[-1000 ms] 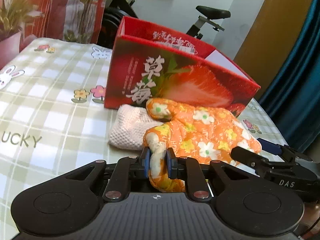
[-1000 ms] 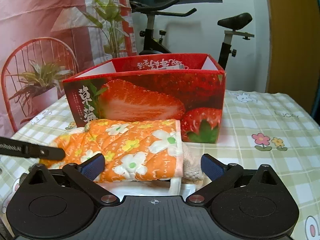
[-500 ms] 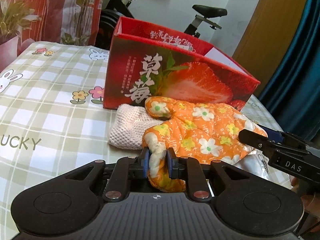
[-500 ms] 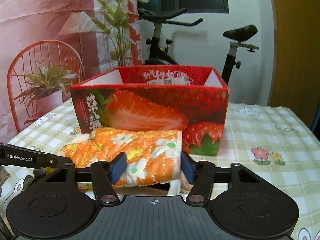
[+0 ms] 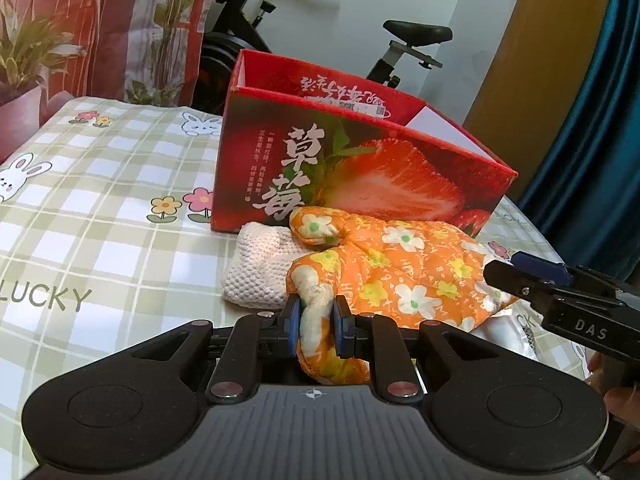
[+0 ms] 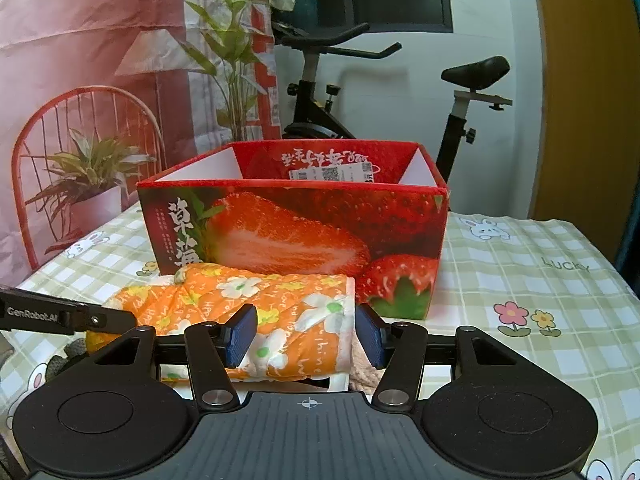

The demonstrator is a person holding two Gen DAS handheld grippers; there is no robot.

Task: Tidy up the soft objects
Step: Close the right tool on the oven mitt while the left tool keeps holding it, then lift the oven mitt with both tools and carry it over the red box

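An orange floral oven mitt (image 5: 400,276) lies in front of the red strawberry box (image 5: 360,184) on the checked tablecloth. My left gripper (image 5: 316,316) is shut on the mitt's fingertip end, which bunches up between the blue pads. My right gripper (image 6: 304,332) is shut on the mitt's (image 6: 288,304) cuff end, one blue pad on each side. The box (image 6: 296,232) stands open-topped just behind the mitt. Each gripper shows in the other's view, the right gripper (image 5: 560,292) at the right edge and the left gripper (image 6: 68,314) at the left edge.
A pale pink knitted cloth (image 5: 260,272) lies against the box, partly under the mitt. A white packet (image 5: 504,336) sits beneath the mitt's cuff. An exercise bike (image 6: 320,92) and a potted plant (image 6: 84,184) stand beyond the table's far edge.
The right gripper's jaws have come in from wide apart to the sides of the mitt's cuff. The left gripper keeps its hold on the mitt's tip.
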